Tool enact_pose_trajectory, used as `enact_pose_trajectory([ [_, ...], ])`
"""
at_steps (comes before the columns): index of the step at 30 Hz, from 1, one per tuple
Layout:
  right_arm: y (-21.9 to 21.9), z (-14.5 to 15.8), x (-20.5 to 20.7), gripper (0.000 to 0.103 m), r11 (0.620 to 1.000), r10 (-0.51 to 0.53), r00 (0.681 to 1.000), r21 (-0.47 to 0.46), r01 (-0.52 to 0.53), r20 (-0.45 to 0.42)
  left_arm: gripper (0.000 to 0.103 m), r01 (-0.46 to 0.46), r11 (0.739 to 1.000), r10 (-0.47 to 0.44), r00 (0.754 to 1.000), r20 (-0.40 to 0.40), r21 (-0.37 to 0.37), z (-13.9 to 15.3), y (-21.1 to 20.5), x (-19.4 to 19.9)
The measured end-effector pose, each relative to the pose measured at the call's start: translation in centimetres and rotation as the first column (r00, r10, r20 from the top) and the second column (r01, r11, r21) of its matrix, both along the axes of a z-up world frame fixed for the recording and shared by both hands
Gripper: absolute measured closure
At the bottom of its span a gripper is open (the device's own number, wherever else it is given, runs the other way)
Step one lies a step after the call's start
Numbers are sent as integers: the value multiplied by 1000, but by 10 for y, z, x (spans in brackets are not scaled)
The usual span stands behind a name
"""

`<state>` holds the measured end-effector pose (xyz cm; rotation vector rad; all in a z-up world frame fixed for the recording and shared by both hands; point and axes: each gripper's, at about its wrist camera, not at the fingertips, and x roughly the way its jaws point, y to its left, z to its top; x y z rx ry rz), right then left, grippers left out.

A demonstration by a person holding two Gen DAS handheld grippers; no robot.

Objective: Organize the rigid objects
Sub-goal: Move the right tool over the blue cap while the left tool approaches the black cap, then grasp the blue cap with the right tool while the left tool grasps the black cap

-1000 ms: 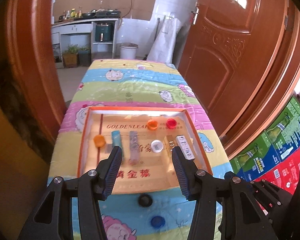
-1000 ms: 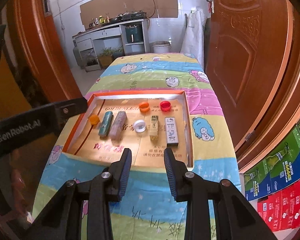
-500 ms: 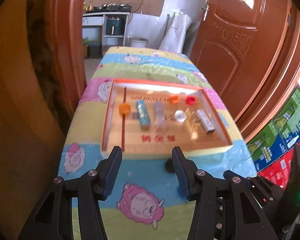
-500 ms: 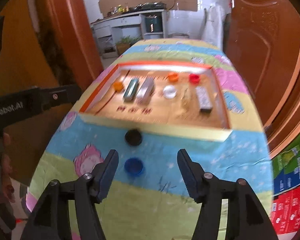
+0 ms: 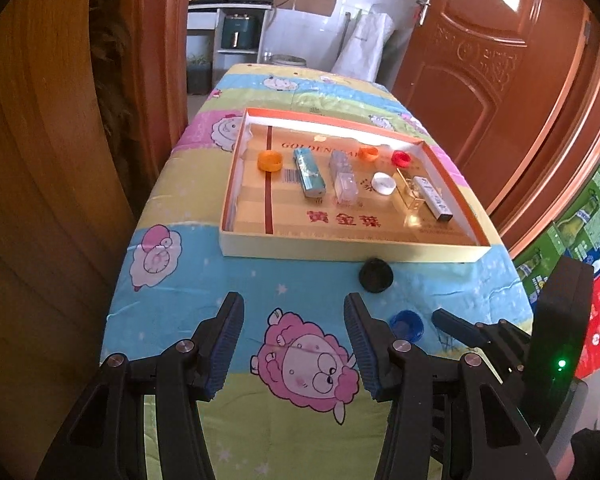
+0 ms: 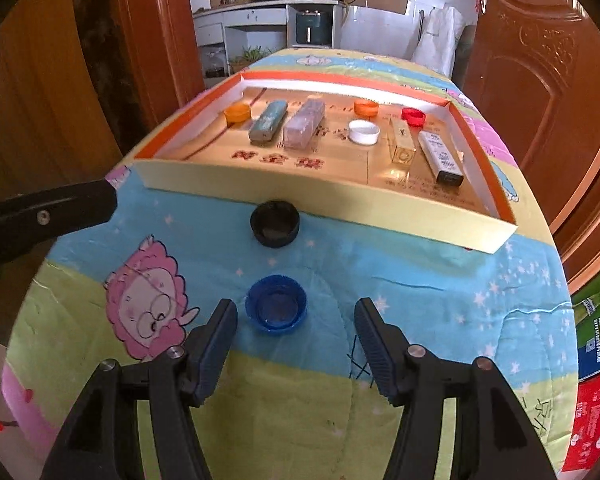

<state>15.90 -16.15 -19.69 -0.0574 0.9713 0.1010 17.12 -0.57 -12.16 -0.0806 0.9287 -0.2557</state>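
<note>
Right gripper [image 6: 292, 320], jaws spread and empty, has the blue cap [image 6: 276, 309] on the cloth at its eleven o'clock, nearer than the open, empty left gripper [image 5: 292, 328].

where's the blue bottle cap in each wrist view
Left wrist: blue cap low and right of centre, just beyond the left gripper's right finger.
Right wrist: blue cap lower centre, ahead of the open right gripper.
Shared landmark: black cap before the box.
</note>
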Motion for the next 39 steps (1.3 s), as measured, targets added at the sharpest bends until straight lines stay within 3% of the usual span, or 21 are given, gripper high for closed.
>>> enact_pose_trajectory([
  [3,3,-1,-1,42,1000,3,1000,-21,-3,15,49,0,1000,0,1000,-7,-3,-3,0,2],
  [5,2,0,-2,56,1000,-1,1000,-17,1,20,49,2,1000,-2,1000,-13,-3,-6,-2,4],
  [6,2,1,-2,71,1000,-5,1000,-18,5,27,49,5,1000,-5,1000,-16,-2,-7,-4,5],
  [7,2,2,-2,73,1000,-3,1000,-18,3,27,49,10,1000,-10,1000,-19,0,-8,-6,6],
  [16,-32,6,-10,73,998,-63,998,7,63,11,49,112,994,-111,992,-51,17,-26,-54,21],
  [23,-67,10,-18,73,992,-125,992,33,124,10,49,164,982,-157,985,-75,90,-47,-102,39],
  [28,-73,7,-17,73,990,-127,992,55,127,-4,52,121,988,-115,991,-68,98,-53,-107,49],
  [30,-74,5,-16,73,990,-125,992,60,126,-10,71,105,990,-100,993,-60,98,-53,-104,50],
  [39,-67,6,-12,73,990,-115,993,84,115,-1,73,85,996,-83,995,-63,27,-47,-81,47],
])
